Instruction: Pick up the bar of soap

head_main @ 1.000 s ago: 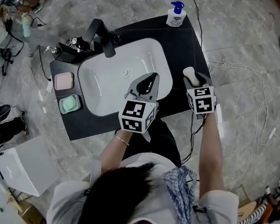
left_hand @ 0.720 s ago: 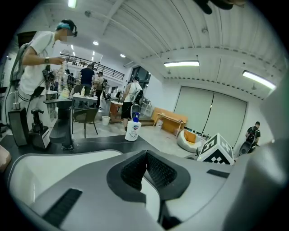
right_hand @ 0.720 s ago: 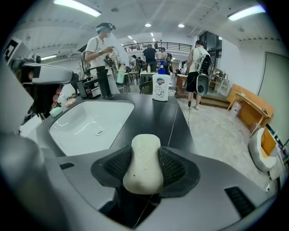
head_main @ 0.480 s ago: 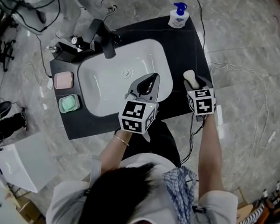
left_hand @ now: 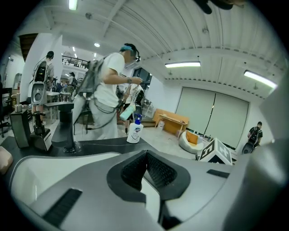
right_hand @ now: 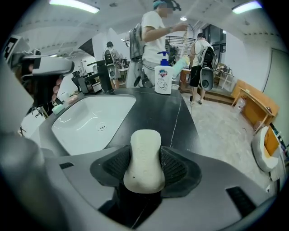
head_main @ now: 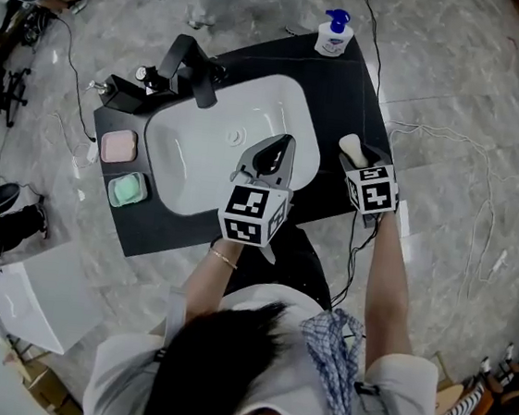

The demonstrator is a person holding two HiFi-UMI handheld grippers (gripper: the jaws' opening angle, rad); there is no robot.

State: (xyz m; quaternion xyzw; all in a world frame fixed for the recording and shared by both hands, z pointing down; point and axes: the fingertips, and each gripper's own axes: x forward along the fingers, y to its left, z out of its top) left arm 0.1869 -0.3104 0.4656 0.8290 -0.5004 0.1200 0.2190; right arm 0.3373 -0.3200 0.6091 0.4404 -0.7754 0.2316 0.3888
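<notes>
The pale cream bar of soap [right_hand: 145, 140] stands on end between the ribbed black pads of my right gripper [right_hand: 144, 154]. The pads touch both its sides, though the jaws have just been opening a little. In the head view this gripper [head_main: 352, 153] hovers over the black counter's right side, with the soap [head_main: 348, 145] sticking out ahead of it. My left gripper [head_main: 283, 143] hangs over the white basin's near right part. Its pads meet at the tip with nothing between them [left_hand: 145, 155].
A white sink basin [head_main: 202, 140] is set in the black countertop [head_main: 348, 82], with a black faucet [head_main: 196, 69] at its far left. A pump soap bottle [head_main: 333, 35] stands at the far right corner. Pink [head_main: 118, 149] and green [head_main: 127, 191] dishes sit at the left. People stand behind the counter.
Both grippers keep their places and the soap stays between the right jaws. A person at the top of the head view has walked off.
</notes>
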